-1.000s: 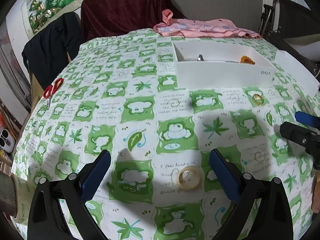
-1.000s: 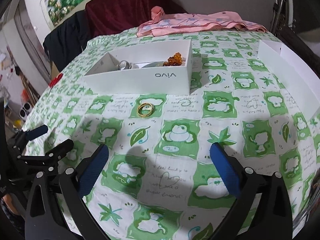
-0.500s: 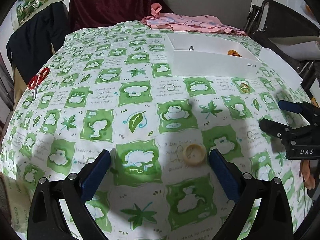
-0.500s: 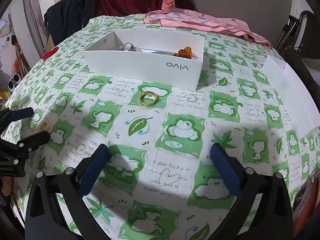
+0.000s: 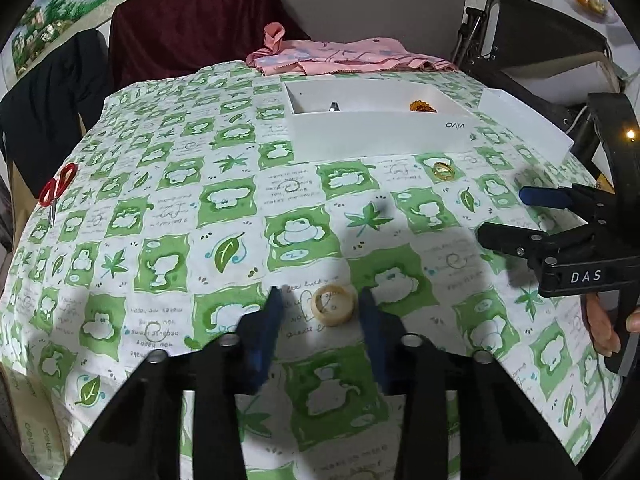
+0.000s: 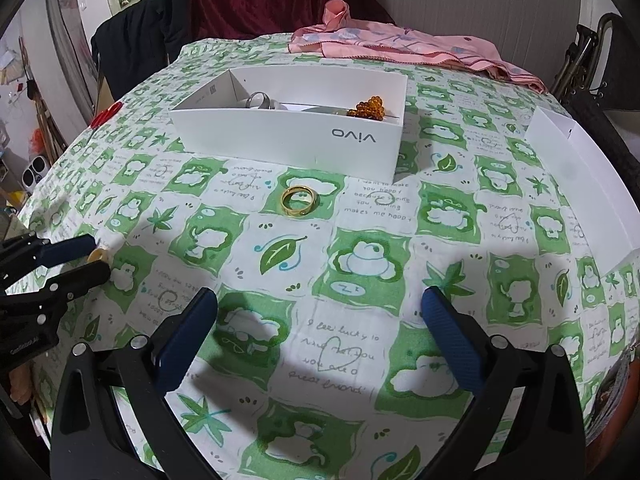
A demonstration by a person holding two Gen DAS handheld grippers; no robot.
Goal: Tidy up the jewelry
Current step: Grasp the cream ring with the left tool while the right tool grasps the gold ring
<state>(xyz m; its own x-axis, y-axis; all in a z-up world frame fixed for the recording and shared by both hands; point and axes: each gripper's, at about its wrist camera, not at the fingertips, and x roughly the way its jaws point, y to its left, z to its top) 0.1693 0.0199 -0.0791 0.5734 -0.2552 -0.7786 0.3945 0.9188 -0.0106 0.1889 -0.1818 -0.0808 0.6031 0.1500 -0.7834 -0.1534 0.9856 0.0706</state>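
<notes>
On the tabletop (image 5: 168,200), our left claw (image 5: 320,304) straddled the ring (image 5: 334,305), half-open, holding nothing; close squarely. Right claw (image 6: 320,308) gaped empty.

"vivo" on the white box (image 6: 288,136); "DAS" on the right gripper (image 5: 516,216).

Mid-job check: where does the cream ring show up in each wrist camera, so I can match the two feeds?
Left wrist view: cream ring lies low centre, between the left tool's two fingers.
Right wrist view: cream ring sits at the far left edge, partly hidden between the left tool's fingers.
Shared landmark: the white vivo box behind it in both.
</notes>
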